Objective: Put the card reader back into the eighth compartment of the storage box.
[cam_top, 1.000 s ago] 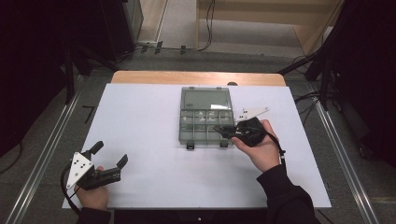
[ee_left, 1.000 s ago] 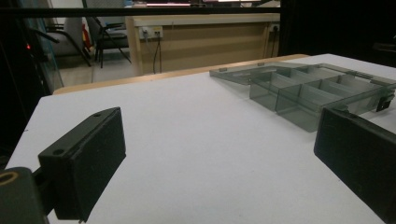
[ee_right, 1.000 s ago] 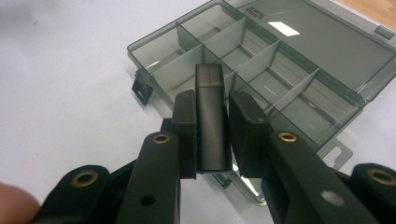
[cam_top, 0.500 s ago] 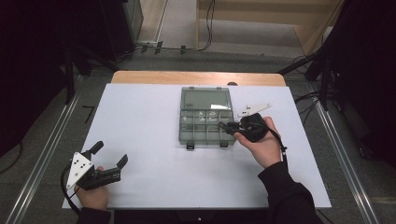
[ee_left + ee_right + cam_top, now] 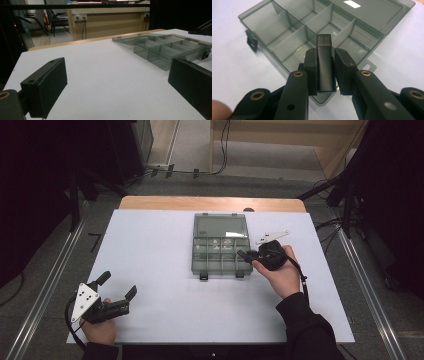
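Resting on the white table (image 5: 165, 245), a translucent grey compartment organizer box (image 5: 220, 251) lies open at centre, its lid (image 5: 220, 225) folded flat on the far side. Dividers split the tray into two rows of compartments; two black latches (image 5: 204, 276) sit on the near edge.

The right gripper (image 5: 248, 255) is at the right edge of the box, held in the person's right hand (image 5: 280, 270). In the right gripper view, its jaws are pressed against a small dark rectangular block (image 5: 325, 62), pinching it upright above the near compartments of the box.

The left gripper (image 5: 118, 292) sits at the near left corner of the table, well apart from the box, held in the left hand (image 5: 100, 330). Its jaws are spread wide with nothing between them; in the left gripper view both pads (image 5: 47, 85) frame bare tabletop, with the box farther off to the right.
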Tool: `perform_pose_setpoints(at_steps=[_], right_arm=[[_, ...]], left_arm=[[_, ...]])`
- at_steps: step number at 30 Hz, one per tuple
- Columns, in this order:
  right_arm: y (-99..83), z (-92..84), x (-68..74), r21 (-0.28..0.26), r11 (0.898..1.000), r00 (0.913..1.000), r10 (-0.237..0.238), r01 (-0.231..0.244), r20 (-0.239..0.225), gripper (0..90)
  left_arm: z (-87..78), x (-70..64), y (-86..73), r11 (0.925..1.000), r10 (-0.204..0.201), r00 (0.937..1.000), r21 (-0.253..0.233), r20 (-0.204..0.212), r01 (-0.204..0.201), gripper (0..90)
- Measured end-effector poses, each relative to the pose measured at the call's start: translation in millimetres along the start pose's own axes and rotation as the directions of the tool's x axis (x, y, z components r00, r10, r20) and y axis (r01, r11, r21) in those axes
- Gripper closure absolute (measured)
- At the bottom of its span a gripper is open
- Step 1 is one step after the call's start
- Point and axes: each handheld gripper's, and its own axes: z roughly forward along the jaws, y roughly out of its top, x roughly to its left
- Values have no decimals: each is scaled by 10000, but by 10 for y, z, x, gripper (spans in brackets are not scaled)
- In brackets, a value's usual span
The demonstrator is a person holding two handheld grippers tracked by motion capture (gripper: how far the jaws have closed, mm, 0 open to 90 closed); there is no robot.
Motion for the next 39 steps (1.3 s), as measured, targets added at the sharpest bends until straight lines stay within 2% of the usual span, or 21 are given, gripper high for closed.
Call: perform_pose_setpoints(at_steps=[3,4,5,11,12,13,16,20,21,24,29,31,39], right_arm=[[-14,7,-7,-145,9999,9999,26,-24,153,597],[-14,7,-7,-145,9999,9999,26,-24,153,597],[-19,-4,-15,-200,9997,9996,151,-147,223,530],[-47,-71,-33,-535,9983,9998,216,-213,53,336],[-47,-71,-33,-535,9983,9998,216,-213,53,336],[-55,-95,-31,-591,9980,9996,252,-245,106,243],[-72,-131,-25,-734,9971,9998,197,-194,36,129],[-99,-157,-16,-814,9967,9999,67,-59,85,71],[-123,-182,-10,-910,9958,9999,105,-101,42,0],[-162,-228,-12,-1204,9927,9999,68,-78,-81,0],[-232,-323,-30,-1602,9869,9997,221,-207,71,0],[-255,-354,-27,-1680,9855,9986,327,-252,423,0],[-378,-490,-52,-2098,9774,9981,378,-270,477,0]], left_arm=[[0,1,0,10000,4,10000,3,3,-4,23],[0,1,0,10000,4,10000,3,3,-4,23],[0,1,1,10000,45,10000,23,10,-45,23],[1,0,1,10000,41,10000,15,6,-41,23],[1,0,1,10000,41,10000,15,6,-41,23],[1,-1,1,10000,65,10000,31,12,-65,23],[0,0,1,10000,53,10000,25,4,-53,23],[0,0,1,10000,43,10000,22,-2,-43,23],[0,-1,1,10000,59,10000,30,7,-59,23],[0,0,1,10000,35,10000,18,4,-35,23],[1,-1,1,10000,55,10000,31,3,-55,23],[2,-1,1,10000,47,10000,27,-1,-47,23],[1,-1,1,10000,58,10000,32,-1,-58,23]])
